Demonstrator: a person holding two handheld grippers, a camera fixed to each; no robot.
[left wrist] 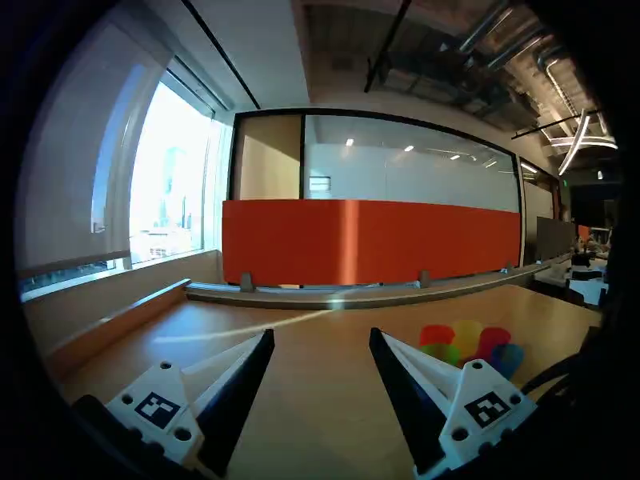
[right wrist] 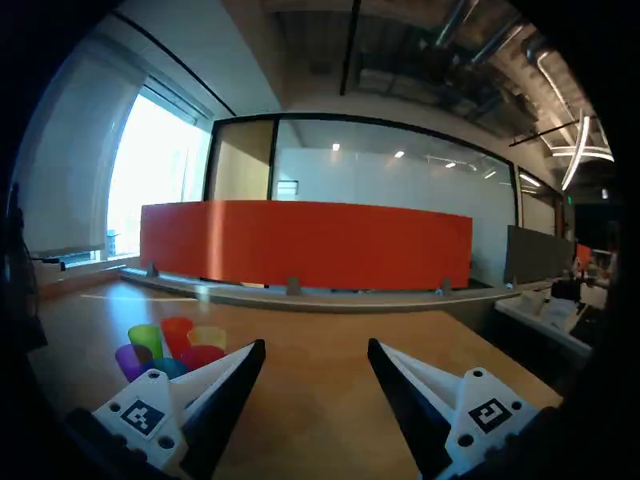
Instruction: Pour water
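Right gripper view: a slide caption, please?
Open right gripper over a wooden table, coloured cups clustered by one finger.

Cups [right wrist: 172,348] on table [right wrist: 320,400], divider [right wrist: 304,244] behind, window [right wrist: 152,184] left.

In the right gripper view, a black-and-white finger [right wrist: 192,388] of the right gripper [right wrist: 316,346] hides the lower part of the cluster of translucent coloured plastic cups [right wrist: 172,340]. In the left gripper view the cups [left wrist: 468,342] blur into overlapping patches, their number unclear; objects on the far desks [left wrist: 588,276] are too small to tell.
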